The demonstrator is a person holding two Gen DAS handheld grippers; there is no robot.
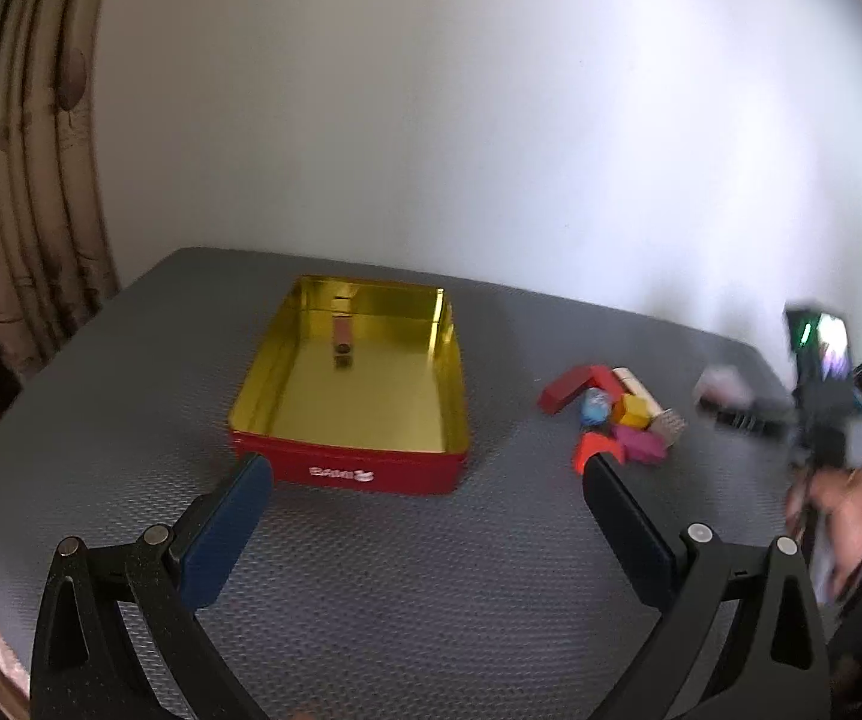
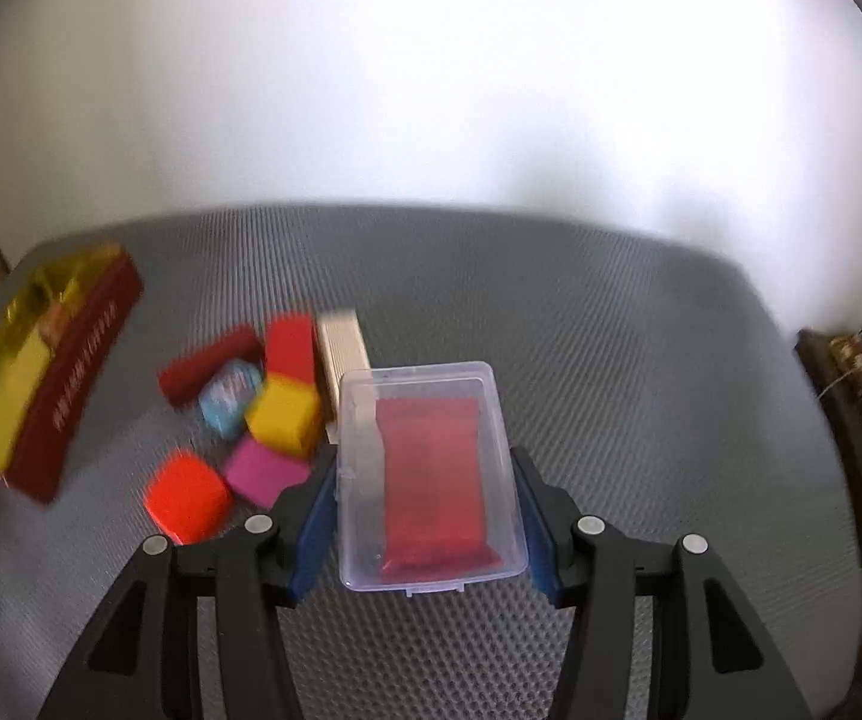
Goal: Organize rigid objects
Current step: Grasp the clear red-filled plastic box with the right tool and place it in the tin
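Can't make out the tiny thing [image 1: 344, 341] inside the red tin [image 1: 365, 471]; left gripper [image 1: 425, 468] gaping over bare mat [image 1: 407, 588], right gripper [image 2: 425, 480] clamped on the clear box [image 2: 431, 468] beside blurry blocks [image 2: 263, 414].

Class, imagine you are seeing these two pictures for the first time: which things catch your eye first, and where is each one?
First, the clear plastic box with red contents, clamped between the right gripper pads above the grey textured mat. Next, the open red tin with a shiny gold inside, beyond the open, empty left gripper. Last, the huddle of bright wooden blocks lying between tin and box.
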